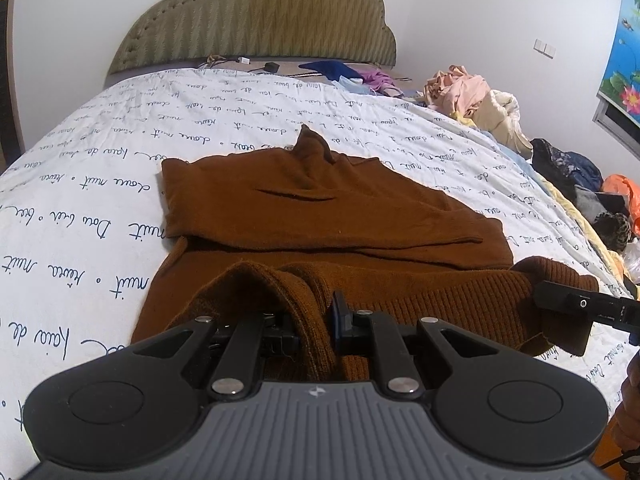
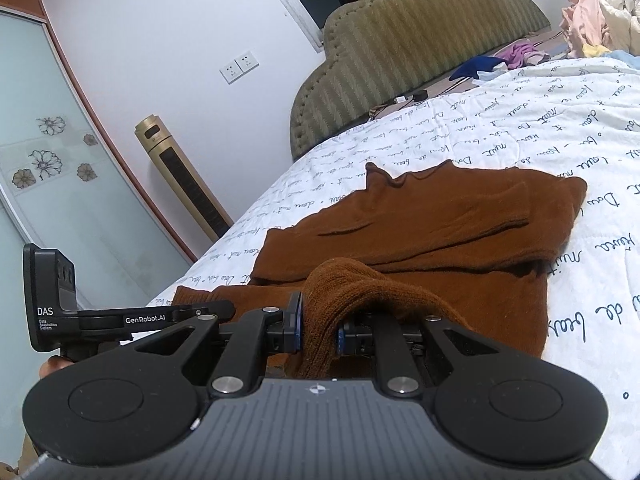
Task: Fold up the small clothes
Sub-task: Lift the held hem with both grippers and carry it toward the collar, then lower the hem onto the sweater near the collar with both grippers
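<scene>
A wide bed fills most of the room, spread with a white quilt printed all over in dark cursive script. At its head stands a scalloped, olive-green padded headboard with stud trim, set against a plain white wall. A double wall socket sits to one side of it, and below that a tall gold tower fan stands on the floor. A wood-framed frosted glass door with flower decals is nearby. On the opposite wall hangs a bright blue poster with lotus flowers. Loose heaps of laundry crowd the bed's far edge.
</scene>
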